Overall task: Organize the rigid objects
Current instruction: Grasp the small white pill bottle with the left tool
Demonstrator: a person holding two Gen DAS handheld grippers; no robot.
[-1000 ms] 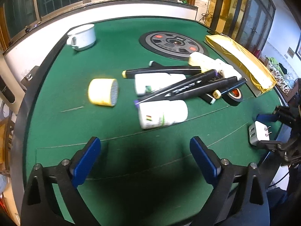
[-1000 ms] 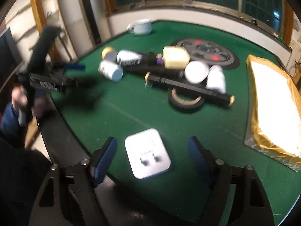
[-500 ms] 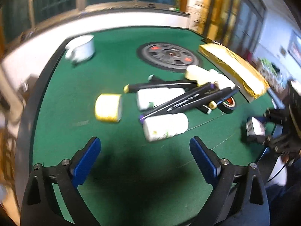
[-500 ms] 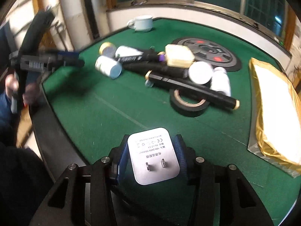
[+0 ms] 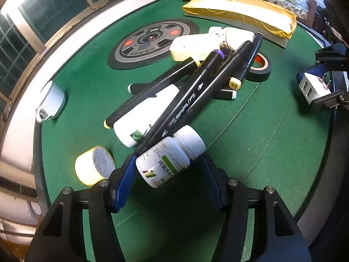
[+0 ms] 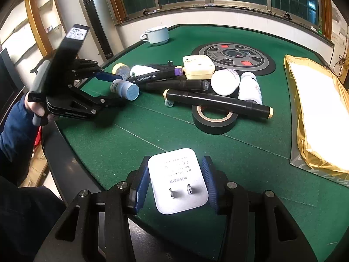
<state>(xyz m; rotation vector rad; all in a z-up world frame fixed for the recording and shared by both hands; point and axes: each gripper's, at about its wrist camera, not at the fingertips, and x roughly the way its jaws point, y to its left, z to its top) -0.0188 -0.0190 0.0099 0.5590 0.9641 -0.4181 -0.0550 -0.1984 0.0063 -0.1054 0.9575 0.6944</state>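
With the right gripper (image 6: 175,183) clenched on the white charger (image 6: 177,180), the left gripper's (image 5: 168,174) jaws are closing around the pill bottle (image 5: 170,157), which next must lift clear from under the markers (image 5: 196,96).

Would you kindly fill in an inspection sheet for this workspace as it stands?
Surface: green felt table with a round control panel.
Job's things: pill bottle lying under crossed markers; white charger; black tape roll.
Clutter: yellow tape roll, mug, gold package.
Grippers: left gripper jaws closing around the bottle; right gripper shut on the charger.
Cables: nothing seen.
Surroundings: barred windows, standing heater.
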